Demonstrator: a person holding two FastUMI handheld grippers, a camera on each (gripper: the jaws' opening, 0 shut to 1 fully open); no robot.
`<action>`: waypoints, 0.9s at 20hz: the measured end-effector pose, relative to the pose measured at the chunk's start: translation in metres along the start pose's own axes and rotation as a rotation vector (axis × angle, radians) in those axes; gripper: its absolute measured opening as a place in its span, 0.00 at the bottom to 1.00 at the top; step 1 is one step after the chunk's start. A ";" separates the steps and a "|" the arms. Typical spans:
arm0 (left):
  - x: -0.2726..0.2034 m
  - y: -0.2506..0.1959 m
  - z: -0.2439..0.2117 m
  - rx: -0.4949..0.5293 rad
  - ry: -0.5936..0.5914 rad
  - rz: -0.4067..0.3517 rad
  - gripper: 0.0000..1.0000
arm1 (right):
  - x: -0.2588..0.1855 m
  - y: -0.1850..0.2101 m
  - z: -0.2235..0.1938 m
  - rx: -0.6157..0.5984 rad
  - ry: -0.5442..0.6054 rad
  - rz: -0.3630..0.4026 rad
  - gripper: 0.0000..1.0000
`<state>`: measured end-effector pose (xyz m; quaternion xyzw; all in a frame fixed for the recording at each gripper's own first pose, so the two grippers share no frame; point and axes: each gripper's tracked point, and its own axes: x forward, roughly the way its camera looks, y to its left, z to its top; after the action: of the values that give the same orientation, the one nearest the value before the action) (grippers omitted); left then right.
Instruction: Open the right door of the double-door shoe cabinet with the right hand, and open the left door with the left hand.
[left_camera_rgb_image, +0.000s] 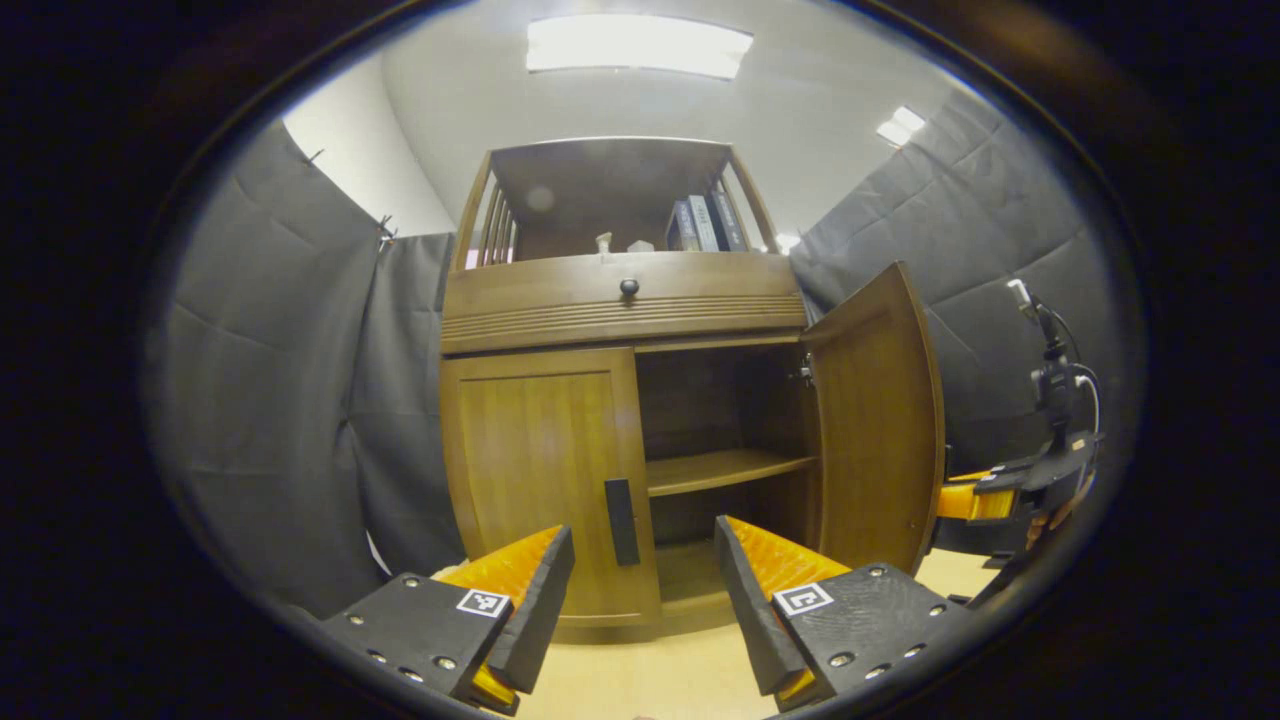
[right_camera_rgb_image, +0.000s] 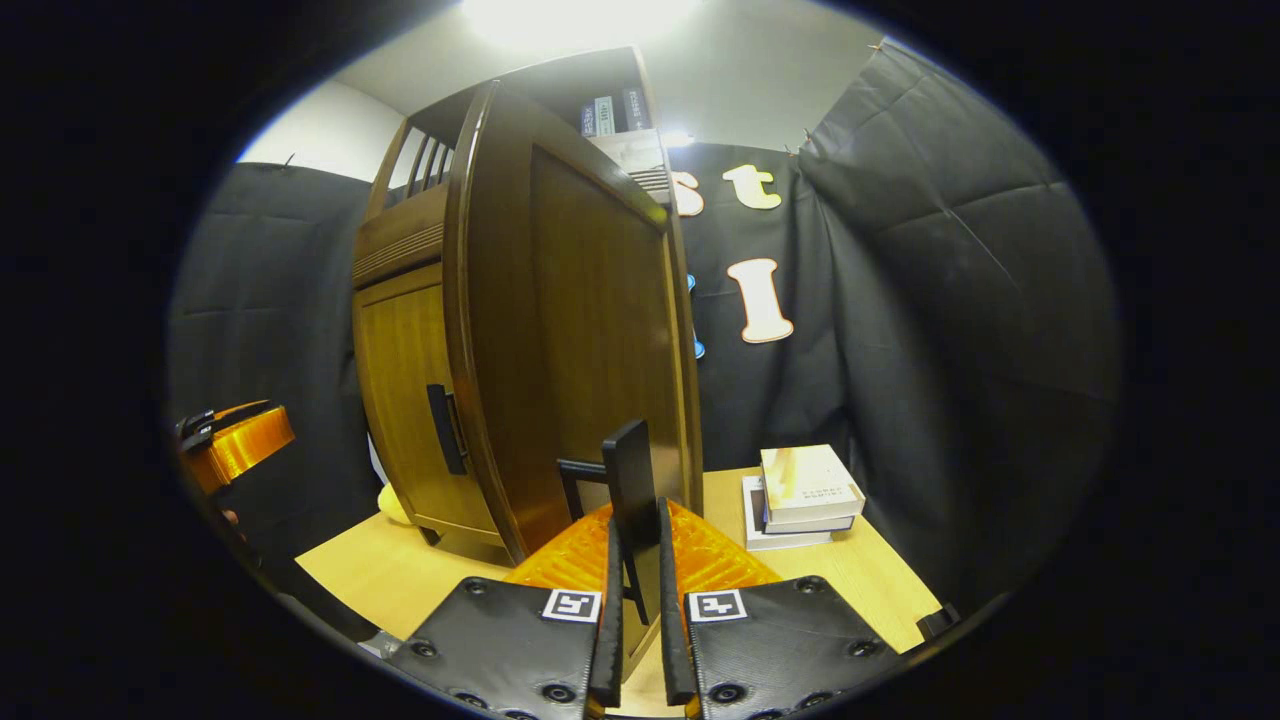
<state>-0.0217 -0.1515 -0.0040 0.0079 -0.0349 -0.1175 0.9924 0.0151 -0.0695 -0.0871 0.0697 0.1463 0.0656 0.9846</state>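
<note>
Right door (left_camera_rgb_image: 880, 420) swung wide off shoe cabinet (left_camera_rgb_image: 620, 300); right gripper (right_camera_rgb_image: 636, 590) clamped on right door handle (right_camera_rgb_image: 632, 480). Left door (left_camera_rgb_image: 545, 480) closed. Left gripper (left_camera_rgb_image: 640, 590) spread, empty — straight before left door handle (left_camera_rgb_image: 621, 521). Handle's long axis vertical, centred between fingers, slightly ahead — left gripper nearer for coming grasp.

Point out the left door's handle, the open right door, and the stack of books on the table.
left door handle (left_camera_rgb_image: 621, 521), left gripper view, middle of the bar.
right door (left_camera_rgb_image: 880, 420), left gripper view, inner panel.
stack of books (right_camera_rgb_image: 806, 485), right gripper view, top cover.
</note>
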 end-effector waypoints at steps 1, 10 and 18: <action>0.001 -0.002 -0.003 -0.003 0.002 -0.003 0.80 | -0.001 -0.005 0.001 0.001 -0.001 -0.010 0.14; 0.042 0.015 -0.016 -0.008 0.002 0.034 0.82 | -0.032 -0.066 0.012 -0.002 -0.057 -0.176 0.11; 0.116 0.026 -0.031 -0.017 -0.013 0.036 0.82 | -0.081 -0.088 0.014 0.018 -0.082 -0.273 0.33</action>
<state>0.0989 -0.1530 -0.0263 -0.0022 -0.0407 -0.1002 0.9941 -0.0476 -0.1700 -0.0647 0.0606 0.1146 -0.0730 0.9889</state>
